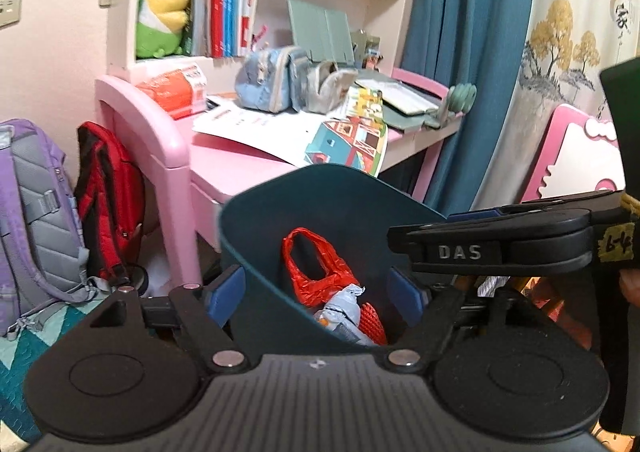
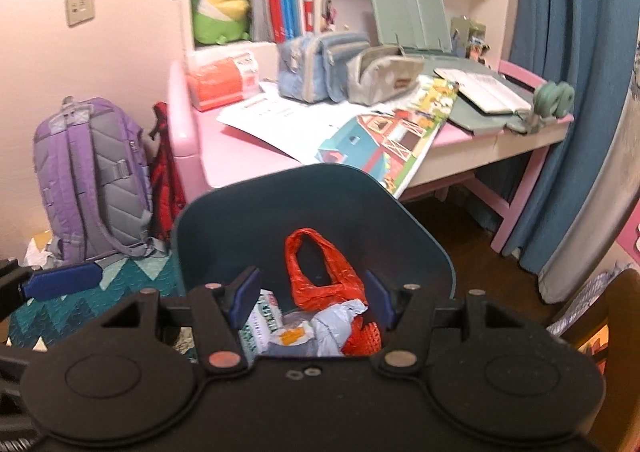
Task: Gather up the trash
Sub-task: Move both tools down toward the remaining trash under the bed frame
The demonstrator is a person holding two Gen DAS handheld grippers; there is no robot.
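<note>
Teal bin (image 2: 320, 211): holds red plastic bag (image 2: 320, 280), crumpled wrappers.
Left gripper (image 1: 316, 292): fingers spread, empty.
Right gripper (image 2: 312, 300): fingers spread, empty.

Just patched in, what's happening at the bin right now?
Both grippers hang open over the dark teal bin in front of the pink desk, and neither holds anything. The left gripper and right gripper both look down into it. Inside lie a red plastic bag, a crumpled grey wrapper and a green-printed packet. Papers still cover the desk.
</note>
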